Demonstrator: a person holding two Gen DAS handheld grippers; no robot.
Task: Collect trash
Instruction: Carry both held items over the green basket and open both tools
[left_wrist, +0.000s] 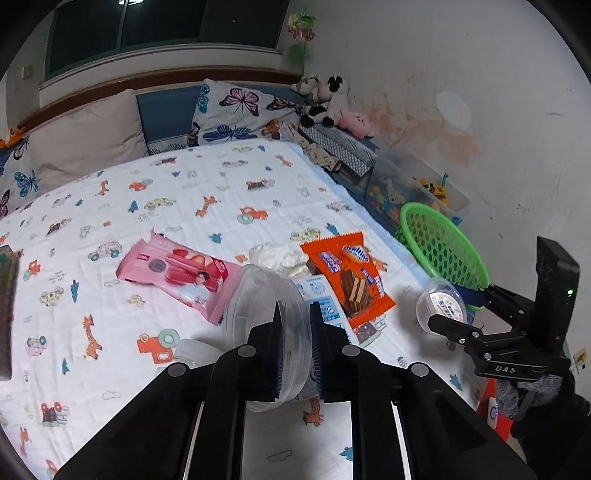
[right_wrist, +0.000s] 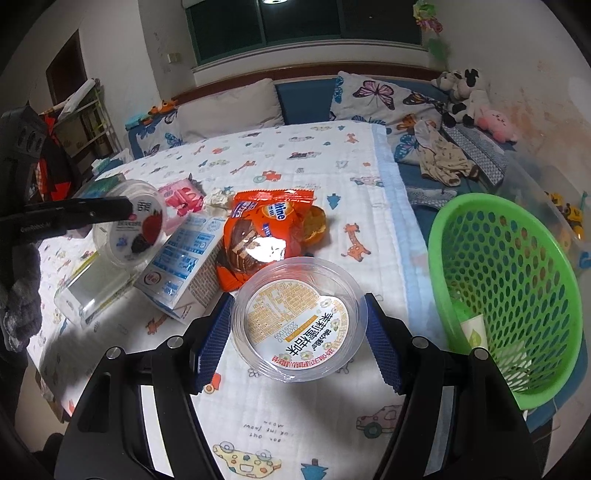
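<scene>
My left gripper (left_wrist: 294, 308) is shut on the rim of a clear plastic cup (left_wrist: 258, 314), held on edge just above the bed. In the right wrist view this cup (right_wrist: 127, 221) shows a strawberry label, with the left gripper (right_wrist: 127, 206) clamped on its rim. My right gripper (right_wrist: 300, 301) is shut on a second clear cup with a yellow and white lid (right_wrist: 299, 321), one pad pressing each side. The left wrist view shows that cup (left_wrist: 439, 301) in the right gripper (left_wrist: 448, 306) beside the green basket (left_wrist: 443, 251).
On the patterned bedsheet lie a pink wrapper (left_wrist: 177, 273), an orange wafer wrapper (left_wrist: 351, 273), crumpled tissue (left_wrist: 280, 258), a milk carton (right_wrist: 184, 258) and a clear plastic box (right_wrist: 92, 288). The green basket (right_wrist: 517, 258) stands off the bed's right edge, by a toy bin and the wall.
</scene>
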